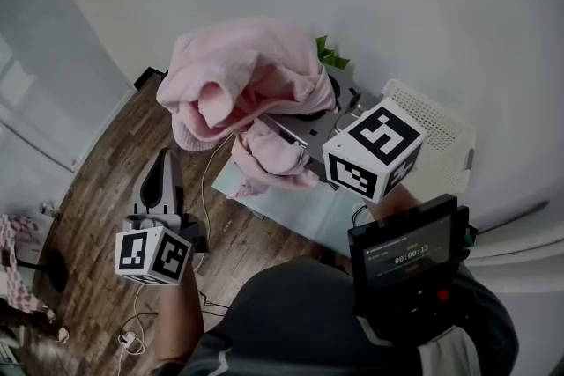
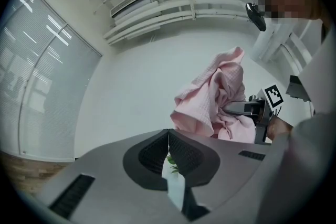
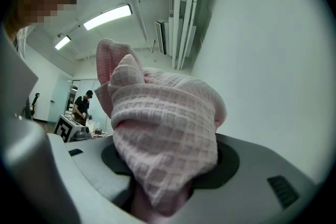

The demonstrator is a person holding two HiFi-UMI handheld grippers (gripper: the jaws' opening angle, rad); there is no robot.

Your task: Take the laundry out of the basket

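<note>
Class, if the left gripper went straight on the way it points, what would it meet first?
Likely the near edge of the pink towel, just right of its line; otherwise the white wall. Depth is unclear.

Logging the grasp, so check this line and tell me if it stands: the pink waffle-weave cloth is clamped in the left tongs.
Not right: it is the other tongs. The pink waffle-weave cloth is clamped in the right tongs, as the right gripper view shows. In the left gripper view the left tongs are closed with nothing between them.
</note>
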